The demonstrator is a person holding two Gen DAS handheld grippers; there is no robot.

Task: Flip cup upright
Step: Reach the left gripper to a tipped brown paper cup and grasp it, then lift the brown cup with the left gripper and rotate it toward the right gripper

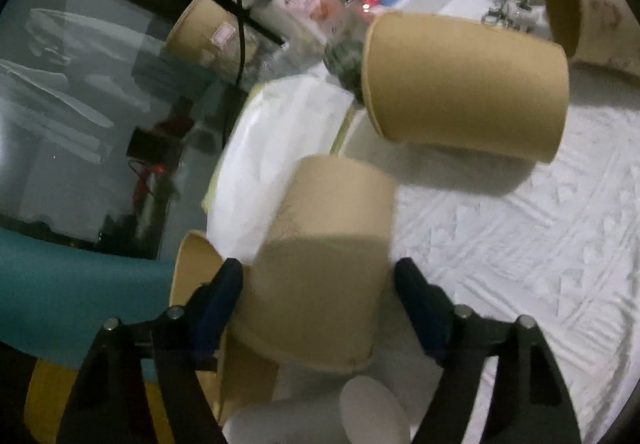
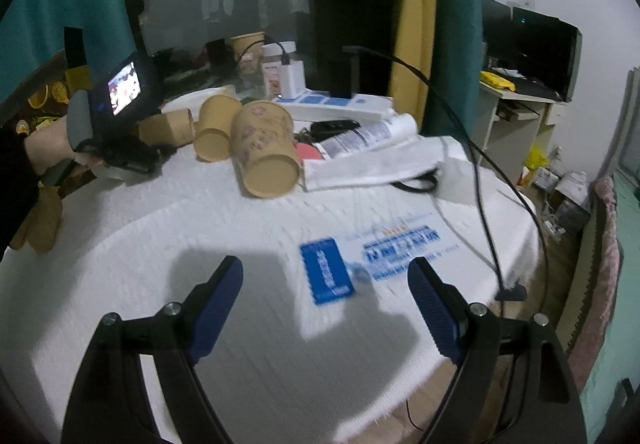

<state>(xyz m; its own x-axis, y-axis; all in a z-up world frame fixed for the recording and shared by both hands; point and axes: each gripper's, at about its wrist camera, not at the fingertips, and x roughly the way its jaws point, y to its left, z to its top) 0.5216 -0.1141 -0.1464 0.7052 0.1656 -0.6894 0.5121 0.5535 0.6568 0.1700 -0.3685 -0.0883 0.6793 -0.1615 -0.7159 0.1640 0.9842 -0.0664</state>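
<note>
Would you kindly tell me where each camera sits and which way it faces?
Left wrist: on the left hand-held gripper, facing a blurred tan paper cup between its open blue fingers.
Right wrist: on the right hand-held gripper, facing across the white cloth-covered table; its fingers and the person's left hand show.
Shared: the lying tan cups and white-lidded jar.

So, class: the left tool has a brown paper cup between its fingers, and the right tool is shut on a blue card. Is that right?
Not quite. The left tool does have a cup between its fingers, but the right tool is open and holds nothing. The blue card lies on the white cloth beyond it, as the right wrist view shows.
</note>
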